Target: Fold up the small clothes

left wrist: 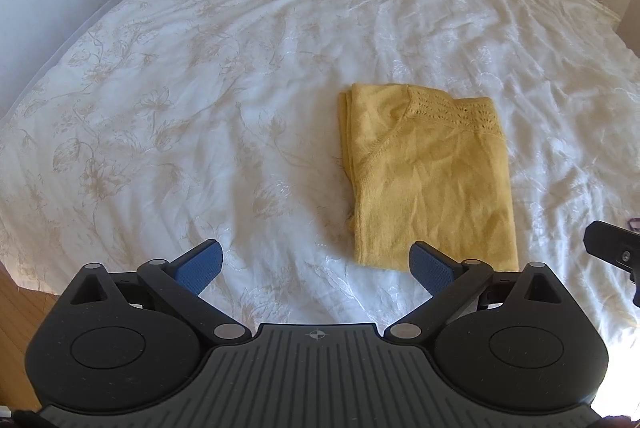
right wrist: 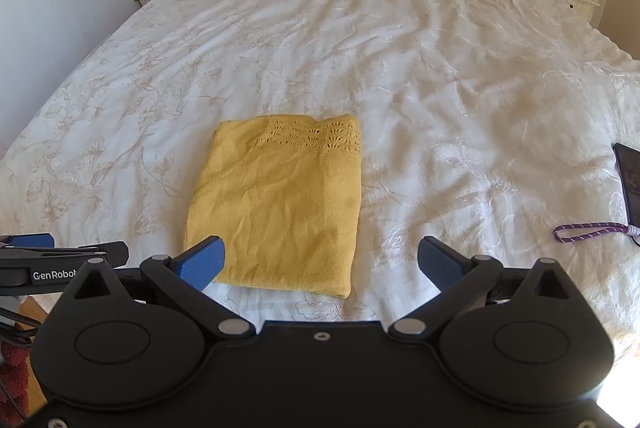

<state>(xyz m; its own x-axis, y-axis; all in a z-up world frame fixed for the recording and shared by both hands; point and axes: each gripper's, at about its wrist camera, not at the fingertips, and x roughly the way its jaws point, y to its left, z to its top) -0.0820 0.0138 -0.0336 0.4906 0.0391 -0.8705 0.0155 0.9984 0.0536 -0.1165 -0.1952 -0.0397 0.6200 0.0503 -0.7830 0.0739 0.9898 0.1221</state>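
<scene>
With both the left gripper (left wrist: 316,266) and right gripper (right wrist: 322,262) spread empty, we should smooth the folded yellow knit top (right wrist: 276,204) flat on the bed (right wrist: 440,68) without dragging its layers.

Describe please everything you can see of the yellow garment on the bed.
The garment is a mustard-yellow knit, thin and slightly creased, folded into a flat, roughly rectangular packet. An openwork lace band runs along its far edge, and a diagonal seam crosses the left part. Layered folded edges show on its left side. It lies on the white bedspread, near the front edge. Nothing else touches it; both grippers have open jaws and stay short of it.
</scene>
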